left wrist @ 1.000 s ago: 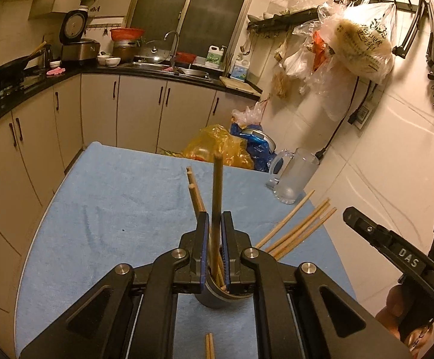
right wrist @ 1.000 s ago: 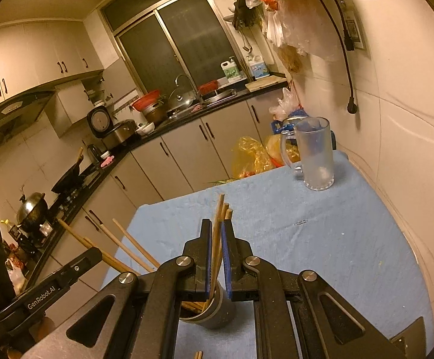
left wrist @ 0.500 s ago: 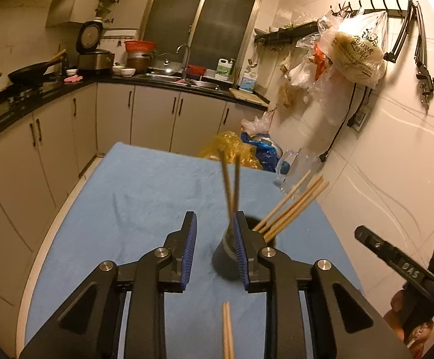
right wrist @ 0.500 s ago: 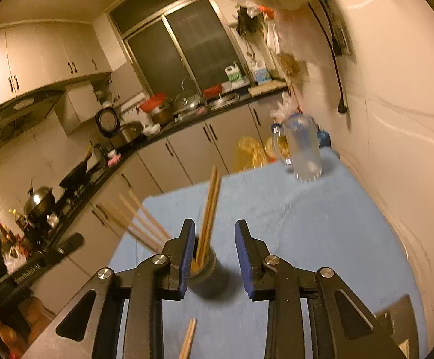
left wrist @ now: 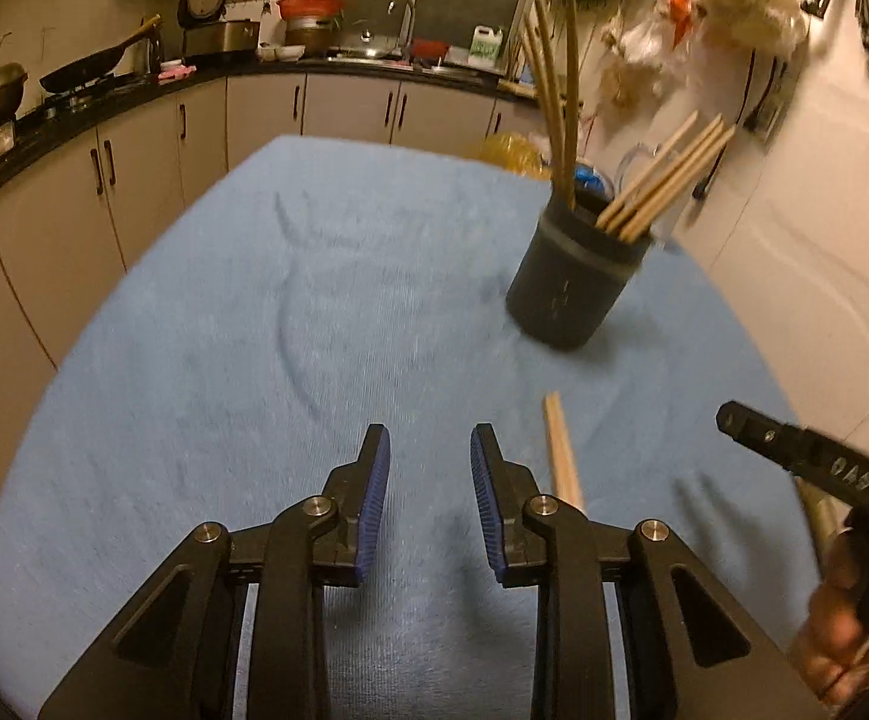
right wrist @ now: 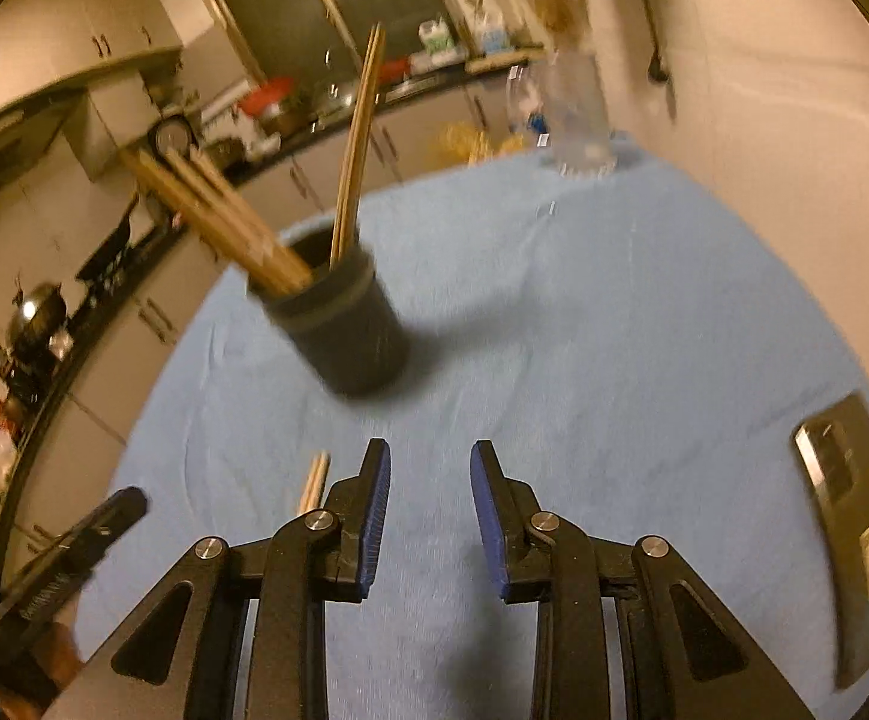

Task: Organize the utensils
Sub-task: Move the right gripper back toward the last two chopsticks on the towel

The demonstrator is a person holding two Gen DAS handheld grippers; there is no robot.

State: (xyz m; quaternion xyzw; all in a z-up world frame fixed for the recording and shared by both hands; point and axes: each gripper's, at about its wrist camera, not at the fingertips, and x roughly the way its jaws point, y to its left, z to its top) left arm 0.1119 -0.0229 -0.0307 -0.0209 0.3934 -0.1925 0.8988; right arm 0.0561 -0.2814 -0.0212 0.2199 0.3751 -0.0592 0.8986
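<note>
1. Jaws of the left gripper (left wrist: 425, 462) are seen spread wide, with nothing held between the blue pads (left wrist: 374, 498); only bare blue cloth (left wrist: 224, 312) is seen in the gap.
2. Jaws of the right gripper (right wrist: 425, 474) are likewise spread wide and empty, held above the same cloth-covered table (right wrist: 614, 330).
3. A loose pair of chopsticks (left wrist: 563, 456) is found lying flat on the cloth, just beside the right finger of the left gripper; its near end is hidden behind that finger. In the right wrist view the same pair shows just beside the left finger.
4. A dark cylindrical holder (left wrist: 575, 279) is found standing on the cloth ahead of both grippers, apart from them.
5. Two groups of chopsticks are recorded inside the holder: an upright bundle (left wrist: 557, 102) and a leaning bundle (left wrist: 665, 177) fanned out over the rim.
6. A glass mug (right wrist: 578, 114) is noted at the far end of the table, blurred, near the wall.
7. A dark flat device (right wrist: 854, 522) is noted lying on the cloth at the right edge of the right wrist view; its kind cannot be told.
</note>
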